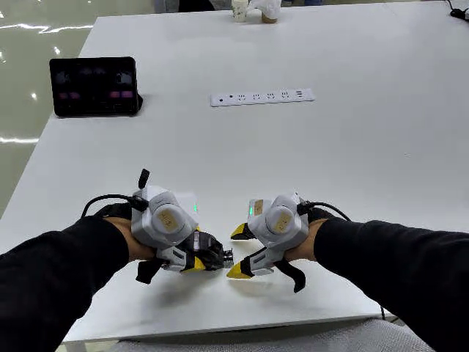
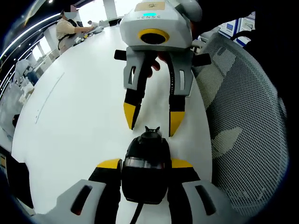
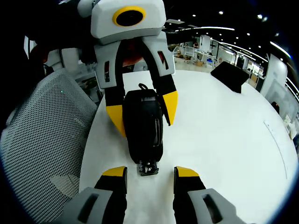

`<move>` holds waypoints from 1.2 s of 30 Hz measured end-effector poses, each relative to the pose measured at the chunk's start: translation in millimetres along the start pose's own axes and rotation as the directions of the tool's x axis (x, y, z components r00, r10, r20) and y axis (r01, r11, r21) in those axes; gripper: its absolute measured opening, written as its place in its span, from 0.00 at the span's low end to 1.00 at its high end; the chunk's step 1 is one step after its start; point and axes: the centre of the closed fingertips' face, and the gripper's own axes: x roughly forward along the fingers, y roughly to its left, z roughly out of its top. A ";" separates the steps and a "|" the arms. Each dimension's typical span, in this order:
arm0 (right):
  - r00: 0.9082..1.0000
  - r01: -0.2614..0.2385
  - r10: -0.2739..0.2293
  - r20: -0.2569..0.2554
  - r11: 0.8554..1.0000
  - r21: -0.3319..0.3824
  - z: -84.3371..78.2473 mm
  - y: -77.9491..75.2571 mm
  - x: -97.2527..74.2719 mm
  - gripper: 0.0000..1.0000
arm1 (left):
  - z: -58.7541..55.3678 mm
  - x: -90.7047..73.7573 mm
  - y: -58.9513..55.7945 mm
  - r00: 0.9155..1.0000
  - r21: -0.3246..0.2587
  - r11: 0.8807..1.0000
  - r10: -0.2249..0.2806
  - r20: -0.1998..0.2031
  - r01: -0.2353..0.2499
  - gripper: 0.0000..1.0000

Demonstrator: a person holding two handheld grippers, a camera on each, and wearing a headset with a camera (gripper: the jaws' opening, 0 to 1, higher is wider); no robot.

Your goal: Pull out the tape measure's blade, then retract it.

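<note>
Tape measure (image 3: 144, 128) within the left gripper (image 2: 145, 164)

Tablet (image 1: 94, 86), power strip (image 1: 261, 97), white table (image 1: 352, 147)

A white table (image 1: 366, 161) stands on a glossy pale floor (image 1: 22, 88), a grey mesh chair (image 2: 243, 107) beside it.

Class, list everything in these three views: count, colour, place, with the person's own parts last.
tape measure: one, black, in the left tongs
power strip: one, white, mid-table
tablet: one, black, table's far left
cups: two, pale, far edge
table: one, white, under everything
mesh chair: one, grey, beside the near edge
left tongs: one, grey with yellow tips, shut on the tape measure
right tongs: one, same colours, open, facing the tape measure
sleeves: two, black, bottom corners
</note>
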 end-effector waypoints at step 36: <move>0.997 -0.073 0.072 -0.009 0.994 -0.076 -0.9 5.5 3.0 0.11 | -0.8 1.7 -0.9 0.999 -0.032 0.999 0.012 0.030 -0.011 0.33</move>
